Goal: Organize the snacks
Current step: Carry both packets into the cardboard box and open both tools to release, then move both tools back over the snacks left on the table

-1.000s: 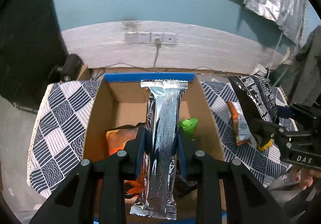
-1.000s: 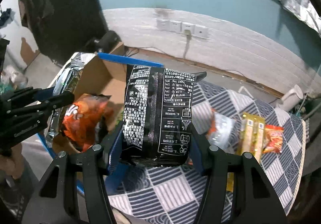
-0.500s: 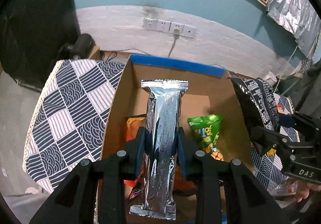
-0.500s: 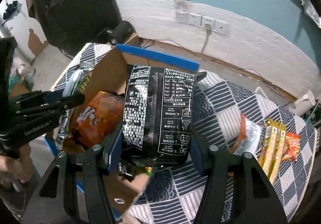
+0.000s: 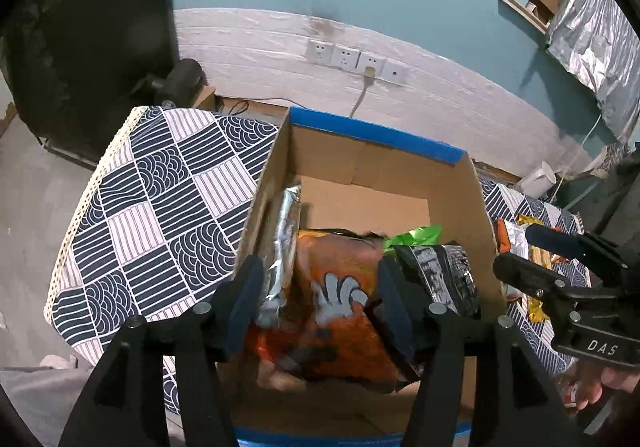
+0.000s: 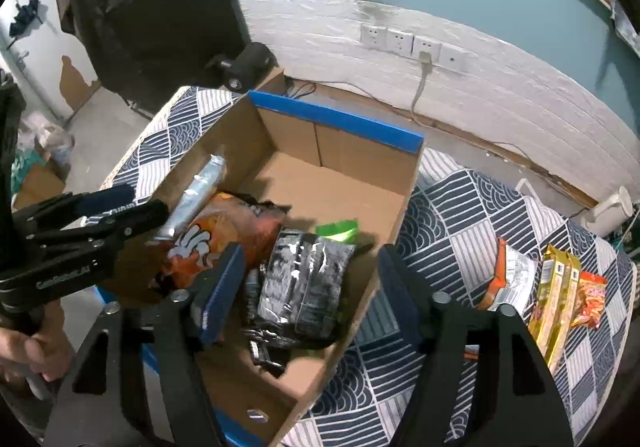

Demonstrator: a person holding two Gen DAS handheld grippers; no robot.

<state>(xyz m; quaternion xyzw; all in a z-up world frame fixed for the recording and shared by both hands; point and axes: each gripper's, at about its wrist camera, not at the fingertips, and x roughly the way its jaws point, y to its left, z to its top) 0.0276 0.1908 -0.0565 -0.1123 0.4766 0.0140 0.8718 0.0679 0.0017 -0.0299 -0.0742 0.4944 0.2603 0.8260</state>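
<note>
A cardboard box [image 5: 372, 163] with blue-taped rims sits on the patterned tablecloth; it also shows in the right wrist view [image 6: 360, 151]. Inside lie a silver foil pack [image 5: 282, 235] against the left wall, an orange chip bag [image 5: 340, 299], a green pack [image 5: 416, 237] and a black noodle bag [image 6: 308, 279]. My left gripper [image 5: 322, 311] is open and empty above the box's near side. My right gripper [image 6: 308, 295] is open and empty above the box's right wall. Each gripper shows in the other's view, the right [image 5: 560, 287] and the left [image 6: 100, 223].
More snacks lie on the cloth right of the box: an orange-and-clear pack [image 6: 508, 275], yellow packs [image 6: 556, 287] and a red-orange pack [image 6: 590, 299]. The wall behind has sockets [image 6: 412, 43] with a plugged cable. A white kettle [image 6: 612, 209] stands at the far right.
Both grippers have opened. The silver pack left my left gripper and lies by the box's left wall. The black bag left my right gripper and lies in the box.
</note>
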